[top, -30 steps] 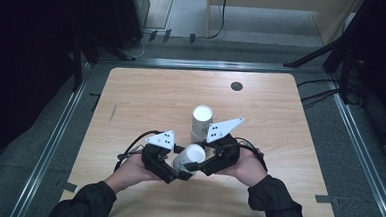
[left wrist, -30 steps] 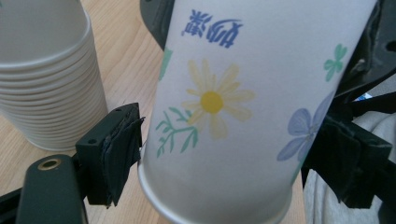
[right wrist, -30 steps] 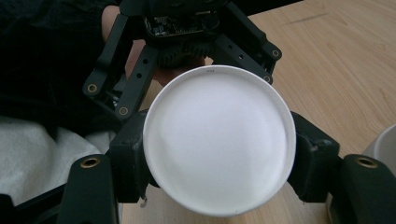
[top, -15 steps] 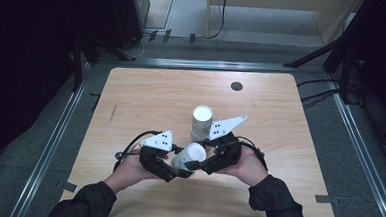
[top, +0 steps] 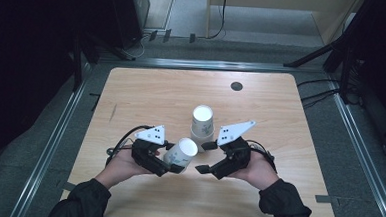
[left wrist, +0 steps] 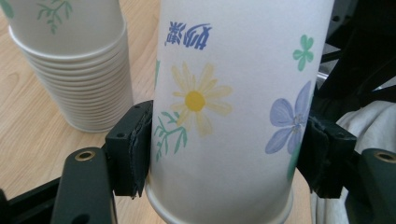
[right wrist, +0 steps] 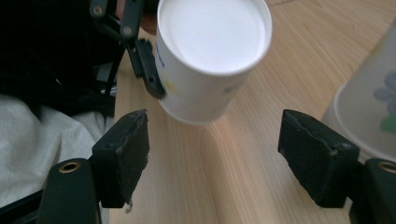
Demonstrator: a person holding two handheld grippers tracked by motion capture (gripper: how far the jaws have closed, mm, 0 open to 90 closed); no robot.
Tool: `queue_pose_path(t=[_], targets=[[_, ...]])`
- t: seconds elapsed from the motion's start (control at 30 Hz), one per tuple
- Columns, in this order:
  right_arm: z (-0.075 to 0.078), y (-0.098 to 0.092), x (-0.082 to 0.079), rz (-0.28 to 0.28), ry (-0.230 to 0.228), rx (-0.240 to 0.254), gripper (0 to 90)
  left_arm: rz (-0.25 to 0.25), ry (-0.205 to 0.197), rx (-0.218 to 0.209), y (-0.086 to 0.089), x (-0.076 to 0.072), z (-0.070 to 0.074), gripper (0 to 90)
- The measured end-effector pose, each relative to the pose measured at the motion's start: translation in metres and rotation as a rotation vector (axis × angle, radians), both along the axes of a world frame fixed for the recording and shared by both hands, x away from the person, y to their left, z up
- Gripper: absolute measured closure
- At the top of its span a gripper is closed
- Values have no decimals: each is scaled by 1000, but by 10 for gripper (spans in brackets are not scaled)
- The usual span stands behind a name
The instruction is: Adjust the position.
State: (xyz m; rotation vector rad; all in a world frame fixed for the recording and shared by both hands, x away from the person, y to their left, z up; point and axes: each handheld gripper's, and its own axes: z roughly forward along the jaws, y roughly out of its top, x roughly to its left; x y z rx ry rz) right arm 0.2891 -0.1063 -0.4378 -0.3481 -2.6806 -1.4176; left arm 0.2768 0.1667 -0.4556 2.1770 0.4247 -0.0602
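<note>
Here the left gripper (top: 164, 163) clamps a single paper cup (top: 180, 155) by its side wall, one pad on each flank just above the rim; the cup is inverted and tilted, its white base turned toward the right gripper (top: 204, 156). It hangs above the desk (top: 131, 95) near the middle of the near edge, just in front of the stack of cups (top: 202, 121), which stands upside down at the desk's centre. The right gripper's jaws have just been opening and now stand wide with nothing between them, pointing at the cup's base from close by. Judged from its thin printed wall, the cup is very light, smooth and easily crushed. The rolled rim and the base ring are probably its stiffest parts, so hold there, lightly, not at mid-wall.
</note>
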Motion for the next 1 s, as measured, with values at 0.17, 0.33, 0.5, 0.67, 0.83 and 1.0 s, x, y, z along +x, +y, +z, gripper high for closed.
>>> queue_pose_path(t=[0.17, 0.33, 0.5, 0.67, 0.83, 1.0], targets=[[-13, -19, -7, -48, 5, -39, 267, -21, 7, 74, -2, 3, -3, 287], [-19, -21, -8, -56, -2, -55, 270, -31, 7, 125, -6, 8, -5, 286], [-25, -18, -6, -48, -12, -60, 270, -54, 19, 172, -11, 12, -9, 282], [-27, -16, -6, -40, -14, -67, 270, -73, 30, 236, -17, 12, -17, 281], [-28, -11, -5, -28, -13, -64, 270, -86, 19, 293, -23, 11, -21, 281], [-31, -5, -5, -10, -22, -75, 270, -108, 2, 340, -31, 10, -26, 281]])
